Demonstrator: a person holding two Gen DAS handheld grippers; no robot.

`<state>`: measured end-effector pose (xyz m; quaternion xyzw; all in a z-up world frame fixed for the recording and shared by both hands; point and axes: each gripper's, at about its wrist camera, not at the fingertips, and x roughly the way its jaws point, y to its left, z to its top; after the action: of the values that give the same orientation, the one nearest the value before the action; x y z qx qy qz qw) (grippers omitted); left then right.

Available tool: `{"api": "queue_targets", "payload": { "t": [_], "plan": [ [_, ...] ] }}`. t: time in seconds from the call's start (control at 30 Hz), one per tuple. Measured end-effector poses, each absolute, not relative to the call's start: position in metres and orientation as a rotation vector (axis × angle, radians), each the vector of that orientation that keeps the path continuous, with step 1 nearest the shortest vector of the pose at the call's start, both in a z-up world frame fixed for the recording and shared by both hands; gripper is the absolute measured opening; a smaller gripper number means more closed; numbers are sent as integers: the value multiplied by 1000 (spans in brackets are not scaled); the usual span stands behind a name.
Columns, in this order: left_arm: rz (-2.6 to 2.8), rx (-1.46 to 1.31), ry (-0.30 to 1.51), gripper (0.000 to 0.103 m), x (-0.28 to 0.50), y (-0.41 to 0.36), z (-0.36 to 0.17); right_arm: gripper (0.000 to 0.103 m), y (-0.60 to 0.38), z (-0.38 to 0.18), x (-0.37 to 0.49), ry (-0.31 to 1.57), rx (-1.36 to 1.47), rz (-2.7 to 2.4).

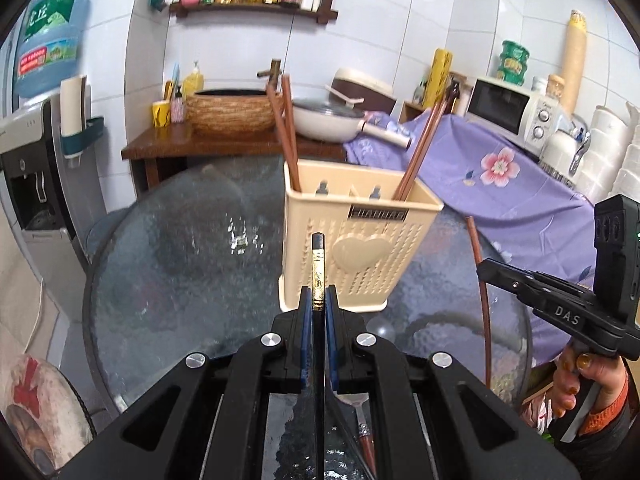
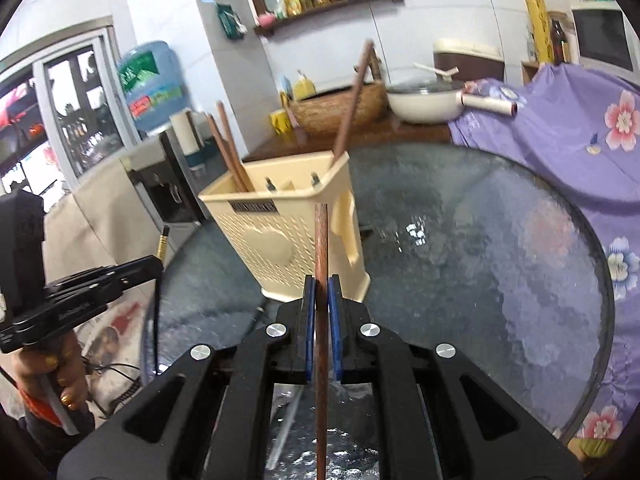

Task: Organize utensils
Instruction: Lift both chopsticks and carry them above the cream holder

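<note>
the left gripper (image 1: 319,300) sits at the lower centre of its frame, its blue pads (image 1: 306,336) pressed tight on a thin black chopstick (image 1: 318,272) with a ribbed gold band and a dark blunt tip. the stick rises straight up ahead of the fingers, just in front of the cream plastic utensil holder (image 1: 356,240). that holder is a boxy perforated caddy with a raised heart on its face and a dark label strip near the rim, standing upright on the round table (image 1: 168,256) of mottled, pebbled glass. slim reddish-brown wooden chopsticks (image 1: 289,128) lean out of its left compartment, and another pair (image 1: 428,144) out of its right corner.

the right gripper (image 2: 320,300), lower centre of its own frame, is likewise clamped shut, on a smooth brown wooden chopstick (image 2: 321,248) standing upright before the holder's (image 2: 280,236) corner. at the middle right of the left view the same stick (image 1: 482,280) curves beside the black right tool. a purple flowered cloth (image 1: 500,168) drapes the counter behind.
</note>
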<state>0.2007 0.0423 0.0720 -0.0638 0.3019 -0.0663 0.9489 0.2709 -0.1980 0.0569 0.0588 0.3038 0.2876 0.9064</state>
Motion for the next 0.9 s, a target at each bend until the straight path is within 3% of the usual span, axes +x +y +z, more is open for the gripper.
{"api": "queue_targets", "payload": {
  "t": [0.9],
  "plan": [
    [-199, -143, 471, 7, 172, 51, 131, 7, -203, 128, 237, 470, 59, 691]
  ]
}}
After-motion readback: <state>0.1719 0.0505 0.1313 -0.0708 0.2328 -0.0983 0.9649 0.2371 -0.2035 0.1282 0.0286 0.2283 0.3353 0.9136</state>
